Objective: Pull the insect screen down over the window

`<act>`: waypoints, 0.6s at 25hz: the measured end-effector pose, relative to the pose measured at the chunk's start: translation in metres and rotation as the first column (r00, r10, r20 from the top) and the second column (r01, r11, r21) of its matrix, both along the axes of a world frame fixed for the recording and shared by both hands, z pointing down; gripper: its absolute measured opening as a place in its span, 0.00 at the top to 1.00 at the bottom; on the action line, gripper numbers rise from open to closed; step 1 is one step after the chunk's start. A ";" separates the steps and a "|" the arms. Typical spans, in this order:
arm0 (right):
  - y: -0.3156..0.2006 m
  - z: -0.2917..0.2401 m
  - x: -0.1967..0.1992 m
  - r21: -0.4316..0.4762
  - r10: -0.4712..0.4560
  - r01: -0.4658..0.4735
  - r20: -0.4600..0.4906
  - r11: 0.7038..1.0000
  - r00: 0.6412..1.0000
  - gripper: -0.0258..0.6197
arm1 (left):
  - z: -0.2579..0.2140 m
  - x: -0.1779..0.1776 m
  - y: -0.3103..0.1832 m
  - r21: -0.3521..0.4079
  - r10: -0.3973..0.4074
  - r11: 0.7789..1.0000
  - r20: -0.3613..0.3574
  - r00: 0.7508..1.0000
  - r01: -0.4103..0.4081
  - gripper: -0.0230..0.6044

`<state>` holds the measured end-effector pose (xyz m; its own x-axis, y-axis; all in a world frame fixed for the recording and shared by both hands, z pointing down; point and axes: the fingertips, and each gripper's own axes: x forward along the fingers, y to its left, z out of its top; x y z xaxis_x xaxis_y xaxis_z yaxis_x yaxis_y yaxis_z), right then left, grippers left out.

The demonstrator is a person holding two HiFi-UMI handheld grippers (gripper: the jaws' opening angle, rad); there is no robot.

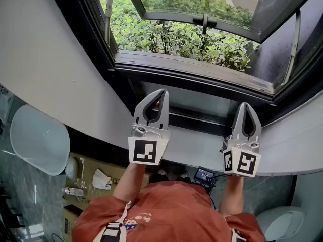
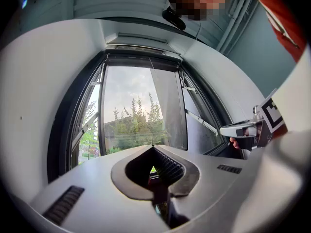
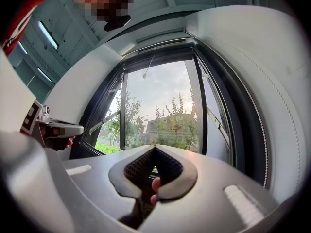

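Both grippers are clenched shut and empty. The left gripper (image 1: 161,93) stands at the centre of the head view and the right gripper (image 1: 246,106) to its right. Each is tilted up towards the window (image 1: 202,39) and stops short of its dark frame, touching nothing. In each gripper view the ribbed black pads meet at the tip, and only a sliver of greenery shows through the gap behind them. In the right gripper view a fingertip (image 3: 155,183) of the person's hand shows low in that gap.

The insect screen (image 2: 142,50) is up at the top of the window. In the left gripper view, upper centre, it shows only as a narrow grey bar across the head of the dark frame, and no mesh can be made out below it. In the right gripper view a thin cord (image 3: 148,66) hangs slantwise from the top of the frame, with a small knob at its lower end. Sky, trees and a building show plainly through the opening.

In the head view the glazed sash (image 1: 202,18) is swung outward at the top of the frame, above green shrubs (image 1: 171,37). The dark sill (image 1: 192,67) runs across beneath it, with a pale ledge (image 1: 194,145) lower down behind the grippers. A white wall (image 1: 45,64) fills the upper left.
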<state>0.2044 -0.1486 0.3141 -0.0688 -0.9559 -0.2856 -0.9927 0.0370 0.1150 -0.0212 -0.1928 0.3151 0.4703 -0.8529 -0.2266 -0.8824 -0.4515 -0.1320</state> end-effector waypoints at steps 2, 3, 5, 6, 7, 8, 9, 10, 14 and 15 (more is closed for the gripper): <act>0.001 -0.001 0.000 0.001 0.001 -0.001 0.000 1.000 1.000 0.95 | 0.000 0.000 0.001 0.001 0.000 1.000 0.004 1.000 0.000 0.96; 0.002 -0.001 -0.001 0.001 0.001 -0.001 0.000 1.000 1.000 0.95 | 0.001 0.000 0.002 0.000 0.000 1.000 0.005 1.000 0.000 0.95; 0.003 -0.001 -0.001 0.001 0.001 -0.001 -0.002 1.000 1.000 0.95 | 0.001 0.000 0.003 -0.001 0.000 1.000 0.006 1.000 0.000 0.95; 0.003 0.000 -0.002 0.001 -0.001 0.001 -0.003 1.000 1.000 0.95 | 0.002 0.000 0.004 -0.002 0.000 1.000 0.006 1.000 0.000 0.96; 0.003 0.000 -0.002 0.000 -0.002 0.002 -0.003 1.000 1.000 0.95 | 0.002 0.000 0.004 -0.002 0.000 1.000 0.007 1.000 0.000 0.96; 0.003 0.000 -0.002 0.000 -0.002 0.002 -0.003 1.000 1.000 0.95 | 0.002 0.000 0.005 -0.001 0.001 1.000 0.007 1.000 -0.001 0.96; 0.004 0.000 -0.003 0.002 -0.003 0.003 -0.002 1.000 1.000 0.95 | 0.002 -0.001 0.005 0.000 0.001 1.000 0.005 1.000 -0.001 0.95; 0.004 0.000 -0.003 0.006 -0.003 0.003 0.000 1.000 1.000 0.95 | 0.001 -0.002 0.005 0.001 0.001 1.000 0.004 1.000 -0.001 0.95; 0.007 -0.003 -0.006 0.033 -0.020 0.019 0.019 0.999 1.000 0.95 | 0.001 -0.004 0.005 0.000 -0.002 1.000 0.003 1.000 0.002 0.95; 0.008 -0.003 -0.006 0.035 -0.021 0.020 0.021 0.999 1.000 0.95 | 0.001 -0.004 0.005 0.000 -0.003 1.000 0.001 1.000 0.003 0.95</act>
<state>0.1979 -0.1409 0.3112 -0.0814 -0.9439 -0.3200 -0.9940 0.0535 0.0952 -0.0254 -0.1877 0.3164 0.4677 -0.8544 -0.2262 -0.8838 -0.4486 -0.1328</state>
